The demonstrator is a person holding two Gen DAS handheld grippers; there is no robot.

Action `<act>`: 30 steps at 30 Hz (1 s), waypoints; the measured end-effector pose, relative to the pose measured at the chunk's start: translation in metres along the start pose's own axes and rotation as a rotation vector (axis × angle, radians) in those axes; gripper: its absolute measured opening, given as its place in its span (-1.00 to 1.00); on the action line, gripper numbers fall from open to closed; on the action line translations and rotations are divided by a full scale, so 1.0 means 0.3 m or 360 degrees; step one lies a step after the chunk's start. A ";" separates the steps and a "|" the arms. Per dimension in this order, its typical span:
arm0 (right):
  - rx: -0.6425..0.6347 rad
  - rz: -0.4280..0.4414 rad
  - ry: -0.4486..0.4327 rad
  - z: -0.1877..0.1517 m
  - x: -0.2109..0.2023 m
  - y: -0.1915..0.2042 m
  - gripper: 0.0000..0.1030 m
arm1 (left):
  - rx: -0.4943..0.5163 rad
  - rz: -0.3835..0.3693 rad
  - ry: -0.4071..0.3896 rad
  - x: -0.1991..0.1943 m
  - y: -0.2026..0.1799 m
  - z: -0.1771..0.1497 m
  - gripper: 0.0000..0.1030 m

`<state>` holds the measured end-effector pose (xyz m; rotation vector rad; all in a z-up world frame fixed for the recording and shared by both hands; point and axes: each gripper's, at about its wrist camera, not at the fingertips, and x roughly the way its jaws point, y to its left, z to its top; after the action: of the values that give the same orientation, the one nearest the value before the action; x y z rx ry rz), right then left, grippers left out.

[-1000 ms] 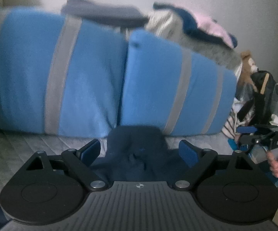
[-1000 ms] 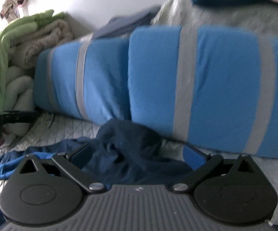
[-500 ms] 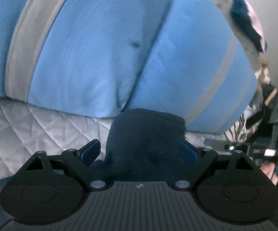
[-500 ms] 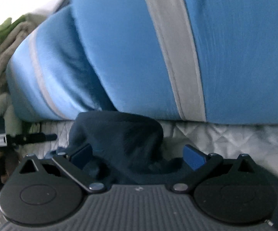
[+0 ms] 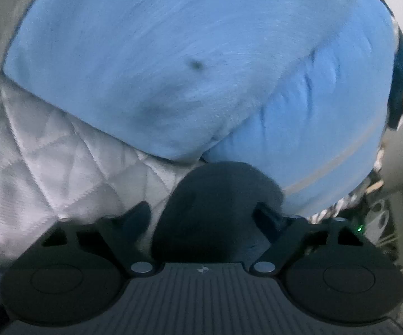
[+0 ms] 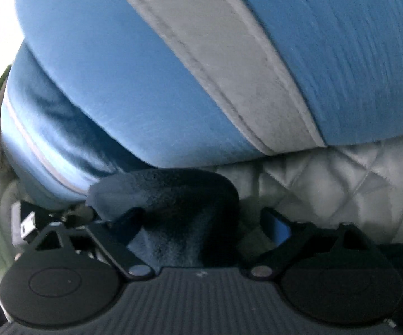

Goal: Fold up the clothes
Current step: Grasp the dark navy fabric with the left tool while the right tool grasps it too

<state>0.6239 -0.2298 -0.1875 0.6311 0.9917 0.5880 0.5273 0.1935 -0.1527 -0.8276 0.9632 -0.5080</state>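
Both tongs (image 5: 205, 213) (image 6: 201, 219) closing around navy garment (image 5: 215, 195) on quilt (image 5: 62, 162)

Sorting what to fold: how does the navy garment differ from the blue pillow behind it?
The navy garment is dark and plain; the blue pillow is brighter, with a grey stripe. The garment is bunched into a small hump; the pillow is plump, smooth and far larger. Both are soft fabric in shades of blue.

Black ribbed grippers (image 5: 204, 217) (silver pivot screws), blue-padded jaws.
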 end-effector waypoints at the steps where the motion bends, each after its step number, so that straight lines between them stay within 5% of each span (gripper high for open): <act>1: 0.0026 0.0015 0.0010 -0.003 0.004 -0.001 0.37 | -0.0001 0.0014 -0.0005 0.002 -0.006 -0.002 -0.03; 2: 0.0052 0.0029 0.0021 -0.005 0.007 -0.002 0.21 | -0.0002 0.0029 -0.0011 0.004 -0.013 -0.003 -0.38; 3: 0.0062 0.0036 0.0025 -0.009 0.008 0.002 -0.06 | 0.0026 0.0063 -0.0019 0.003 -0.029 -0.006 -0.52; 4: 0.0020 0.0019 0.0009 -0.013 0.000 0.019 -0.32 | 0.0083 0.0096 -0.0034 -0.006 -0.055 -0.010 -0.55; 7: -0.0172 -0.0004 -0.0094 -0.028 -0.049 0.097 -0.58 | 0.0336 0.0213 -0.0121 -0.044 -0.171 -0.025 -0.62; 15: -0.0723 -0.0209 -0.0551 -0.052 -0.198 0.387 -0.66 | 0.1041 0.0517 -0.0455 -0.136 -0.517 -0.053 -0.67; 21: -0.0891 -0.0301 -0.0724 -0.032 -0.219 0.468 -0.69 | 0.1151 0.0605 -0.0635 -0.127 -0.588 -0.038 -0.69; 30: -0.1181 -0.0589 -0.0740 -0.059 -0.133 0.521 -0.61 | 0.1270 0.0750 -0.0647 -0.042 -0.575 -0.082 -0.64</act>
<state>0.5658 -0.1479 -0.0599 -0.0872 0.3796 0.4075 0.4956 0.0898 -0.0156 0.0335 0.4752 -0.2550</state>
